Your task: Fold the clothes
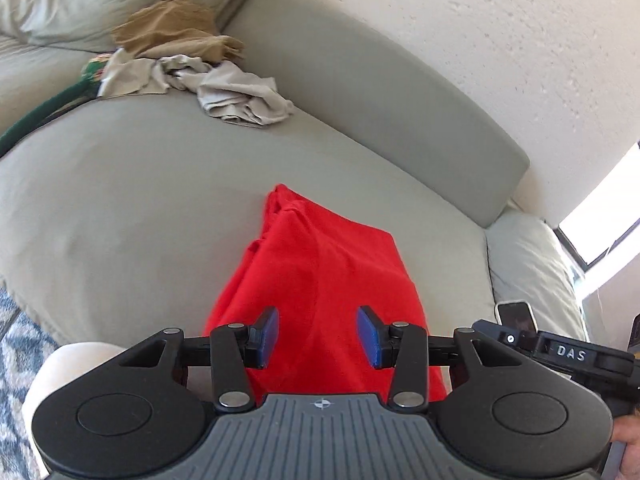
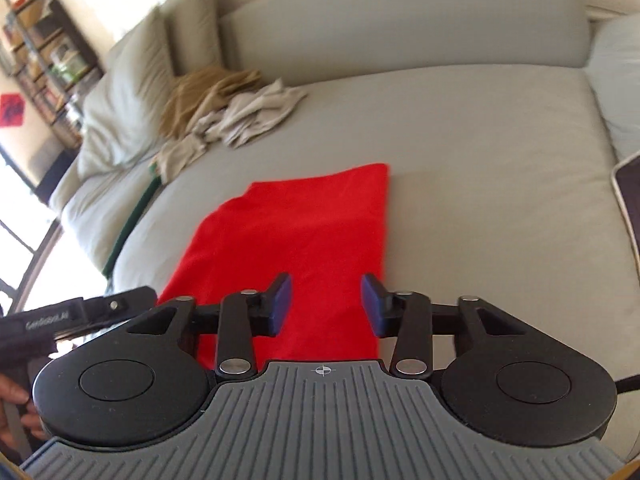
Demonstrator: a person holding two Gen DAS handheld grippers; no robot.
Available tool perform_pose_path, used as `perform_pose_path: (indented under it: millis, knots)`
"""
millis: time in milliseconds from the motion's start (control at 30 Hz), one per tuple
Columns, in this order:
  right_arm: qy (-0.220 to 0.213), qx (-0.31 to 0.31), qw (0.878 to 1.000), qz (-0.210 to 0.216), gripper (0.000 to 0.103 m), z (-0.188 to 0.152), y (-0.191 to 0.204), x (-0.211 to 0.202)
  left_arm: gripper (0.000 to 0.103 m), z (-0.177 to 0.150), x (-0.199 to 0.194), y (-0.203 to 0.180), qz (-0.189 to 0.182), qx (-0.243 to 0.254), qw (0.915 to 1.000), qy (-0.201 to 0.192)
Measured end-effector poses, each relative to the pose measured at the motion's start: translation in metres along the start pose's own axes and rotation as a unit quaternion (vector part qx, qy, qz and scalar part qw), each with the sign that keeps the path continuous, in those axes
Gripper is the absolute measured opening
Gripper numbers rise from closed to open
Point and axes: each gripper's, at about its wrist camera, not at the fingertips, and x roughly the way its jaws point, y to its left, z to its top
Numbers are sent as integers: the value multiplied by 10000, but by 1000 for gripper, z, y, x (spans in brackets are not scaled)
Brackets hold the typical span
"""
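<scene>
Left wrist view shows the left tool (image 1: 318, 336) with its blue pads spread apart and nothing between them, hovering over the near end of a folded red garment (image 1: 320, 272) that lies flat on the grey sofa seat cushion (image 1: 140, 200). Right wrist view shows the right tool (image 2: 325, 304) likewise spread and empty above the same red garment (image 2: 296, 224), near its right edge. Well apart, by the pillows (image 2: 124, 96), lies a crumpled heap of beige and tan clothes (image 2: 240, 108) beside a green garment (image 1: 48, 104).
</scene>
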Motion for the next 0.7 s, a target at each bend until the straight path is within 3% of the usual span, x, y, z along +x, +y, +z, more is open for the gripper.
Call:
perform_pose_path:
  millis: [33, 133, 167, 267, 367, 433, 533, 633, 700]
  knots:
    - [-12, 44, 10000, -70, 8, -1, -6, 8, 40, -2, 10, -7, 127, 266, 9996, 6]
    - [30, -168, 9998, -40, 6, -10, -10, 32, 38, -12, 35, -28, 678, 1144, 9911, -61]
    - [63, -360, 9993, 55, 6, -15, -8, 39, 31, -16, 44, -35, 861, 1434, 9859, -83]
    - [448, -1319, 9901, -174, 6, -34, 6, 57, 27, -16, 41, -22, 1100, 1219, 9864, 49]
    - [788, -1244, 9891, -58, 6, -36, -3, 51, 25, -15, 35, -6, 1304, 887, 9873, 203]
    - [941, -778, 9924, 120, 8, -25, -18, 41, 24, -8, 23, 1, 1310, 581, 9895, 170]
    - [439, -307, 9980, 348, 11, -10, -37, 27, 21, 7, 11, 2, 1055, 264, 9940, -110]
    - [-71, 81, 9990, 433, 13, 11, -51, 36, 21, 28, 24, -8, 601, 318, 9972, -325]
    - [-100, 404, 9971, 634, 13, 25, -60, 56, 21, 40, 46, -17, 400, 572, 9968, -394]
